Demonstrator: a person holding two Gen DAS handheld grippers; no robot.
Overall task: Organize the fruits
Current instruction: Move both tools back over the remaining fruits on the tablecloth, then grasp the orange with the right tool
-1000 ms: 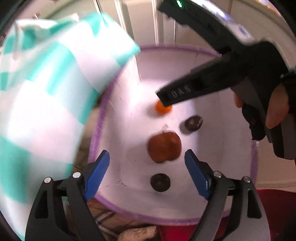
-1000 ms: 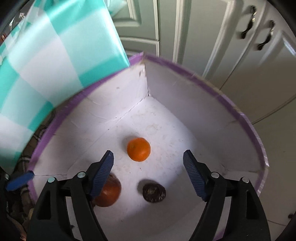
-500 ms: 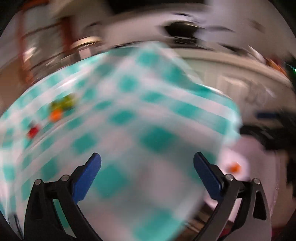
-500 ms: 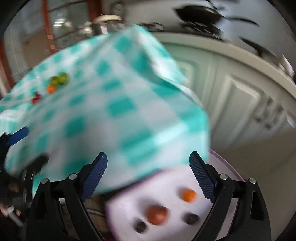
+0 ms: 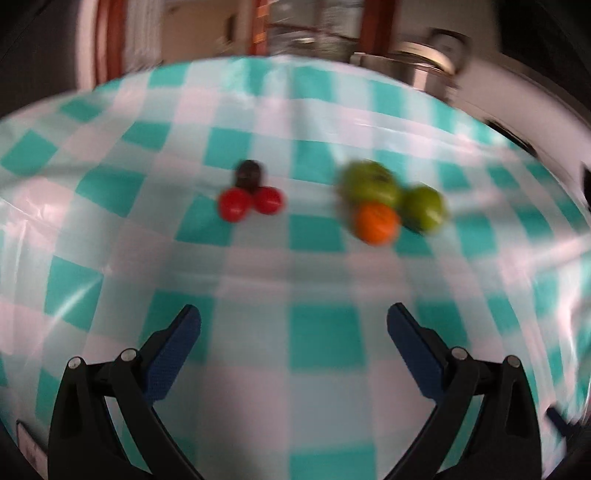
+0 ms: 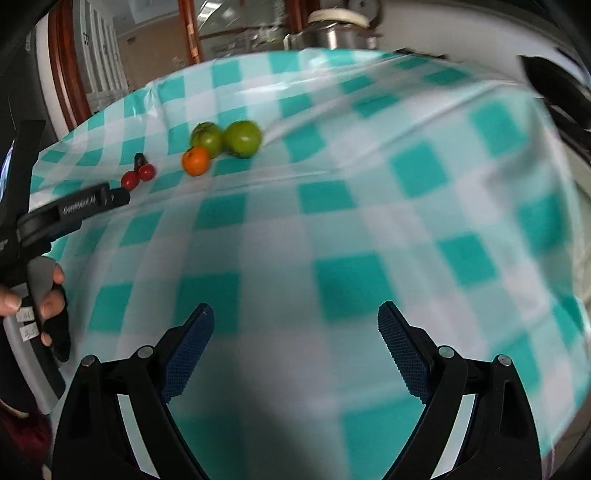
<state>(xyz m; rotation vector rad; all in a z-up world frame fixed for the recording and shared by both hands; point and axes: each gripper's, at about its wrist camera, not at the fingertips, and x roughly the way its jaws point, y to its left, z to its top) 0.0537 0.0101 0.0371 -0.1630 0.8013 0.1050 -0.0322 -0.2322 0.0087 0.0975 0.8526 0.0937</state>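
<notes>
On the teal-and-white checked tablecloth [image 5: 317, 339] lie two fruit clusters. Two green fruits [image 5: 369, 182] [image 5: 423, 206] touch an orange one [image 5: 376, 223]. To their left, two small red fruits [image 5: 233, 206] [image 5: 269, 200] touch a dark one [image 5: 250, 172]. The same fruits show in the right wrist view: green [image 6: 242, 138], orange [image 6: 195, 161], red [image 6: 137, 176]. My left gripper [image 5: 293, 332] is open and empty, well short of the fruits. My right gripper [image 6: 295, 332] is open and empty; the left gripper's finger [image 6: 85, 203] shows at its left.
A metal pot [image 6: 332, 31] and wooden-framed furniture [image 6: 66, 66] stand beyond the table's far edge. The cloth drops off at the right side [image 6: 561, 258]. The box with fruit is out of view.
Both grippers have swung up and away from the purple-rimmed white box with its fruit to face the tabletop. The fruit clusters on the cloth are now closer and central.
</notes>
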